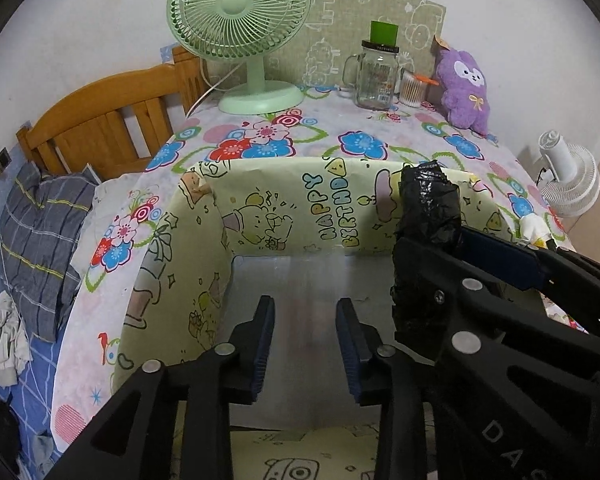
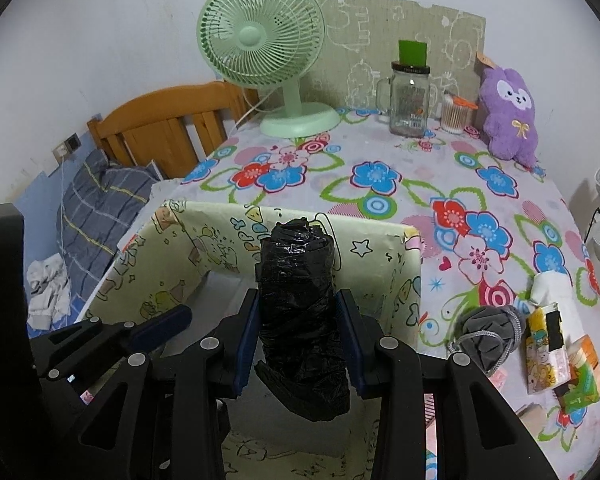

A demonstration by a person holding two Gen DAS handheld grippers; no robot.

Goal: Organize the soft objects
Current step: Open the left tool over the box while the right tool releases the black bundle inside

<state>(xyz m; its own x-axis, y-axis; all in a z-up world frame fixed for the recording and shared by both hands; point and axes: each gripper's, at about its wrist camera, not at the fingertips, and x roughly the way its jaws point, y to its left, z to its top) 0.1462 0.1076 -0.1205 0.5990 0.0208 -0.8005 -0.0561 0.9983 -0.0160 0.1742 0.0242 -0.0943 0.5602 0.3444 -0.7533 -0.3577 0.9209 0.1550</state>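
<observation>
Item: roll of black plastic bags (image 2: 298,312), frame centre of the right wrist view — clamped between the right gripper's (image 2: 298,336) pads, above the cartoon-papered box (image 2: 376,248). Left gripper (image 1: 305,344) gaped, holding nothing, inside the box. I judged it best to lower the roll to the floor — then release.

Box (image 2: 410,280) floor partly hidden (near wall cropped).
</observation>
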